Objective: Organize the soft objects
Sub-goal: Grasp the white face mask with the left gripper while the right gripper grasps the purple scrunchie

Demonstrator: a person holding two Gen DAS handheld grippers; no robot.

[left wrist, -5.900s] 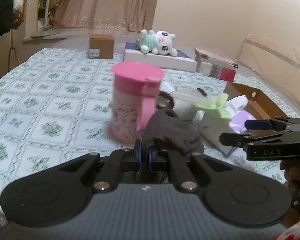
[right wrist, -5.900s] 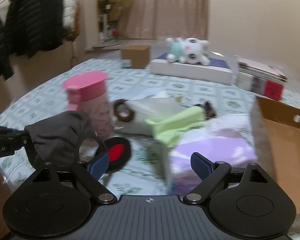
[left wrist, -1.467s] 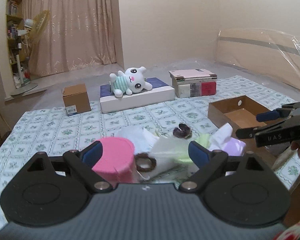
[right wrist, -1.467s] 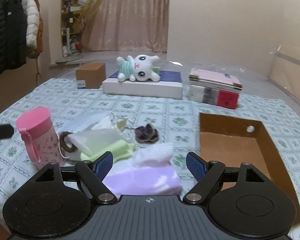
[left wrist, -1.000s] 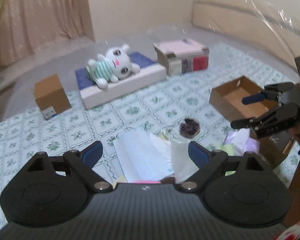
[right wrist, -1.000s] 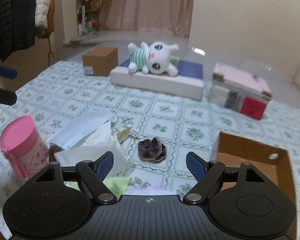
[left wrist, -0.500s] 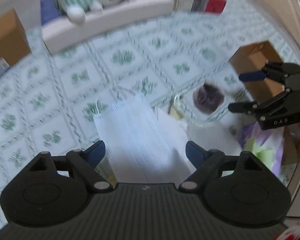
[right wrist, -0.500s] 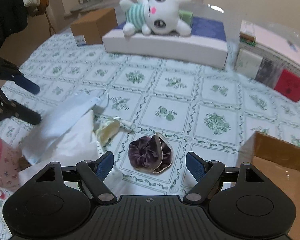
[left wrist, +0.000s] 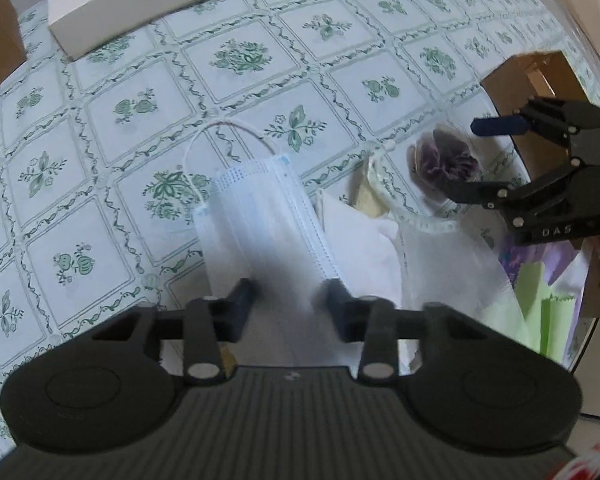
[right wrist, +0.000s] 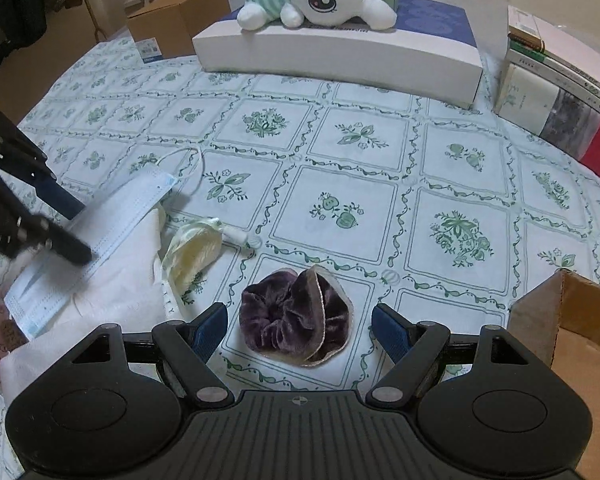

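Two pickups just starting, nothing visibly sorted yet.
Left gripper (left wrist: 288, 294) jaws closing around pale blue pleated face mask (left wrist: 268, 216) on near-left pile; right gripper (right wrist: 298, 326) jaws wide, straddling untouched purple velvet scrunchie (right wrist: 296, 318); brown cardboard box (right wrist: 576, 320) right.

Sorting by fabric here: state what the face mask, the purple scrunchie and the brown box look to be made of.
Face mask: pale blue nonwoven sheet, matte, with pleats, stitched edges and a thin white ear loop.
Purple scrunchie: probably velvet, with soft sheen on gathered folds and a pale trimmed edge.
Brown box: cardboard, plain matte brown with a raw cut rim.
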